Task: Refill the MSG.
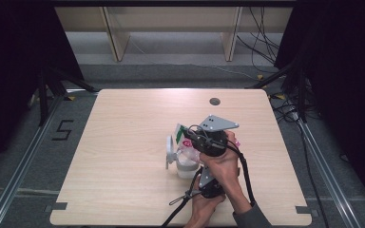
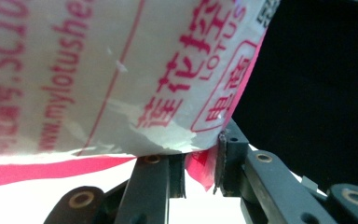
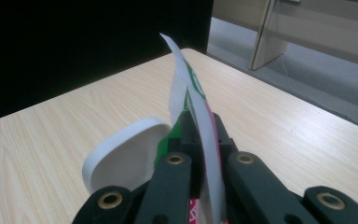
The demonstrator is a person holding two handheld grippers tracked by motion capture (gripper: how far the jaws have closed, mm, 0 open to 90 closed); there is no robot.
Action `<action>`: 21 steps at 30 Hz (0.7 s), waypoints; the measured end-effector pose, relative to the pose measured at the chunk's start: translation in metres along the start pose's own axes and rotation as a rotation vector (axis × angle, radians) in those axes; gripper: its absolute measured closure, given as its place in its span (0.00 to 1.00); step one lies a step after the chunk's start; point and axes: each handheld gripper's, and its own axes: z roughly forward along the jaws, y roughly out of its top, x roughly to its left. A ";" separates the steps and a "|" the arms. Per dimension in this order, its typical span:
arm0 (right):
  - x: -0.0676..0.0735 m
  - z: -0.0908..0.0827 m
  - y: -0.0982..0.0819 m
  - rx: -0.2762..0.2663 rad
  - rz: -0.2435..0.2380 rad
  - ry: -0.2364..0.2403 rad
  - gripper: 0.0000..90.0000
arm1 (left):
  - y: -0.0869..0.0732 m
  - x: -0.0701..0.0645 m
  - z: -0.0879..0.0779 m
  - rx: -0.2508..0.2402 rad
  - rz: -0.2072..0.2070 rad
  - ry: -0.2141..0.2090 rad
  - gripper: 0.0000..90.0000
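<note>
1. Your left gripper [image 2: 200, 165] pinches the pink corner of the printed packet [image 2: 121, 74]; your right gripper [image 3: 204, 140] clamps its upper edge.
2. The packet stands just above the white cup [image 1: 186, 167] at mid-table [image 1: 123, 123].
3. Risk: opposed pulling may burst the film, spilling contents beside the cup.

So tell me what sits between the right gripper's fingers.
The white, green and pink packet, its edge pinched between the right gripper fingers; the right gripper view shows it.
</note>
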 end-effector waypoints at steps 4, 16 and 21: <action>0.001 -0.001 0.001 -0.008 -0.011 -0.021 1.00 | 0.001 0.001 0.000 -0.005 0.005 0.001 0.85; 0.001 0.000 0.002 0.006 -0.016 -0.002 1.00 | 0.000 -0.004 0.001 -0.011 -0.054 -0.016 0.85; 0.000 0.001 0.002 0.000 -0.039 -0.020 1.00 | 0.000 -0.004 0.001 -0.012 -0.054 -0.007 0.85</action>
